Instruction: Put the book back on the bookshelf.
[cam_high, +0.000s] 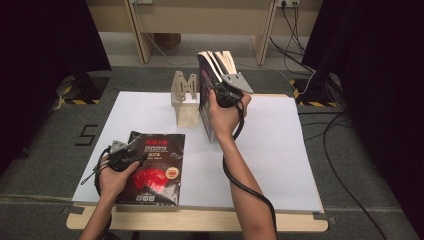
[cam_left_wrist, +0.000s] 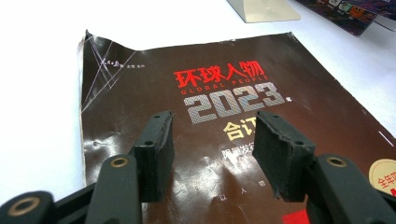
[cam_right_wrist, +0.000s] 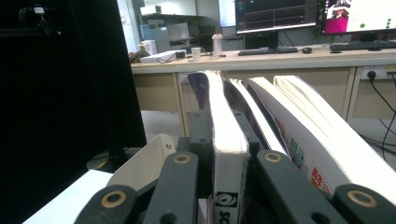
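A dark magazine (cam_high: 154, 167) marked 2023 lies flat at the table's near left. My left gripper (cam_high: 141, 157) hovers open over its cover (cam_left_wrist: 219, 102), pads apart and nothing between them. At the back centre, several thick magazines (cam_high: 215, 62) stand upright and fan out beside a beige bookend (cam_high: 184, 95). My right gripper (cam_high: 220, 92) is shut on the leftmost one (cam_right_wrist: 226, 140), its jaws pressed against both sides of the page block near the top.
A white sheet (cam_high: 280, 150) covers the wooden table (cam_high: 200, 220). Desks with monitors (cam_right_wrist: 280, 18) stand beyond in the right gripper view, and cables (cam_high: 345, 165) trail on the grey floor at the right.
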